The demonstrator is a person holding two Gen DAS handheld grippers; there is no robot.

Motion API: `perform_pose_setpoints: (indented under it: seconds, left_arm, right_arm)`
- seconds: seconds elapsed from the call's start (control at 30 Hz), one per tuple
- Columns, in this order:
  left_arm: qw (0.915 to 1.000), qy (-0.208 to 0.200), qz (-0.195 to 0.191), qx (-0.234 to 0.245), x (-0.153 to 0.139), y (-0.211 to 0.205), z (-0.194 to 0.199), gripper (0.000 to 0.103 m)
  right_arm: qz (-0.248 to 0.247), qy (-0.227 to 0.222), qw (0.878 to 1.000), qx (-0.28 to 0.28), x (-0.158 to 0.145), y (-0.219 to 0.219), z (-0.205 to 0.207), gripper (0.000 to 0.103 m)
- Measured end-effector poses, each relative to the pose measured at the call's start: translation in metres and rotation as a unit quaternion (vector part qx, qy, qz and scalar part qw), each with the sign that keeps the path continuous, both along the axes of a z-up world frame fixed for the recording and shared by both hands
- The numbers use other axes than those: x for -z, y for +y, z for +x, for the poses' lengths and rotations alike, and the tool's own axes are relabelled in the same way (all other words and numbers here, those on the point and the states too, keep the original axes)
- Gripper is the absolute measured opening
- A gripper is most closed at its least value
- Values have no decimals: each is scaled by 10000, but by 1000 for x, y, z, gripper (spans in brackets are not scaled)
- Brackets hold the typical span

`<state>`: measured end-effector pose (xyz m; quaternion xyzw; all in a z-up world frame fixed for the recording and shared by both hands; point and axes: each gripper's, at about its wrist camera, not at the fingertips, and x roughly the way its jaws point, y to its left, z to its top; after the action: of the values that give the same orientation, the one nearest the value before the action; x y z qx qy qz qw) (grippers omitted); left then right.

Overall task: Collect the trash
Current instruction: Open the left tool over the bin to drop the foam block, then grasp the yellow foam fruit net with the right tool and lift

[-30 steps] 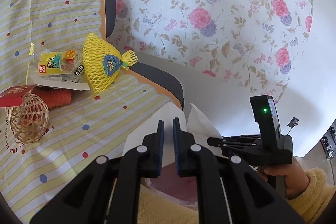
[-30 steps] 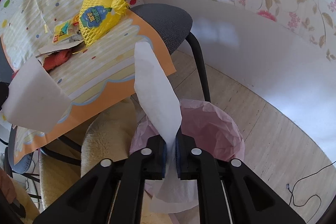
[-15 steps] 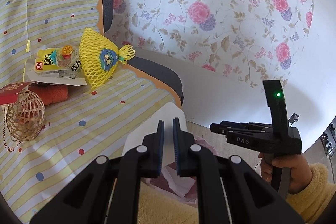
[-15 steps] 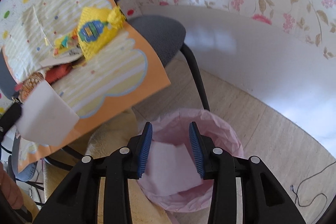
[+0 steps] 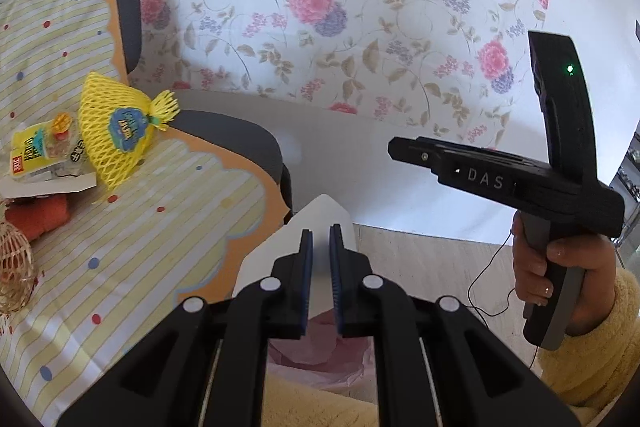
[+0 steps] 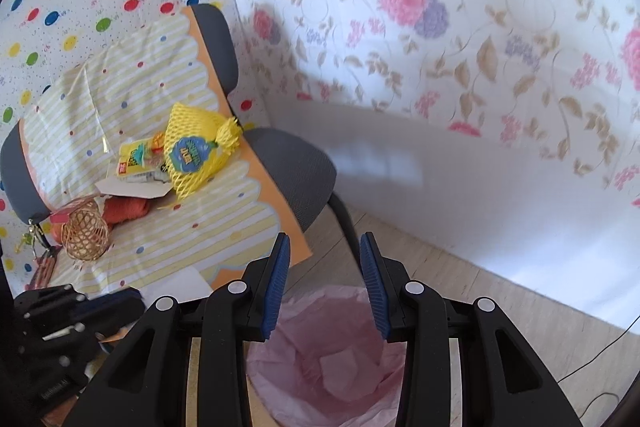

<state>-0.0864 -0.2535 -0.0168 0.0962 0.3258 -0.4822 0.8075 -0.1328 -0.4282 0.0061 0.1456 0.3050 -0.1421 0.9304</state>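
The right wrist view looks straight down into the pink-lined trash bin (image 6: 332,359), where a white sheet of paper (image 6: 340,367) lies loose in the bottom of the liner; the left wrist view shows only a sliver of that pink liner (image 5: 320,351) below its fingers. The left wrist view, in turn, shows the right gripper from outside: a black tool with a green light, gripped by the person's right hand (image 5: 560,267) at 3 o'clock, its fingers pointing toward 9 o'clock.

The right gripper (image 6: 325,279) has its blue-padded jaws spread wide, with nothing between them, held above the bin's mouth. The left gripper (image 5: 321,279) has its jaws nearly together with a narrow gap between the pads, and a white paper piece (image 5: 320,223) stands up between them; whether the pads actually pinch it I cannot tell (the contact is hidden behind the fingers).

On the chair, over the striped yellow cloth (image 6: 168,227), the other trash sits at 9 to 10 o'clock: a yellow foam net (image 6: 196,155), a yellow snack wrapper (image 6: 134,157) just beside it, a white card (image 6: 132,189), something orange (image 6: 126,209) and a small woven basket (image 6: 85,237). In the right wrist view the left gripper's black body fills 8 o'clock.
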Motion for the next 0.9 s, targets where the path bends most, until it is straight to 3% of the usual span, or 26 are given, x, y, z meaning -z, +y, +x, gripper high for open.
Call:
perform_pose_setpoints:
  seconds: [0.17, 0.27, 0.4, 0.57, 0.73, 0.9]
  left_arm:
    - [9995, 180, 114, 232, 13, -24, 4, 10]
    - [9992, 286, 155, 222, 19, -32, 9, 19]
    - [9991, 357, 207, 28, 23, -30, 18, 24]
    - [9960, 145, 284, -832, 14, 10, 33, 35]
    - [9852, 96, 411, -1661, 5, 59, 44, 35]
    - [9750, 97, 573, -2144, 2, 92, 48, 36]
  right_arm:
    - [72, 59, 9999, 82, 6, -14, -3, 39]
    - [144, 121, 9997, 150, 11, -21, -4, 39]
    - [170, 162, 9996, 140, 15, -22, -4, 39]
    - [244, 132, 9996, -86, 16, -11, 4, 39]
    - [228, 92, 9989, -394, 11, 12, 17, 39]
    - [156, 83, 9977, -657, 5, 37, 28, 39]
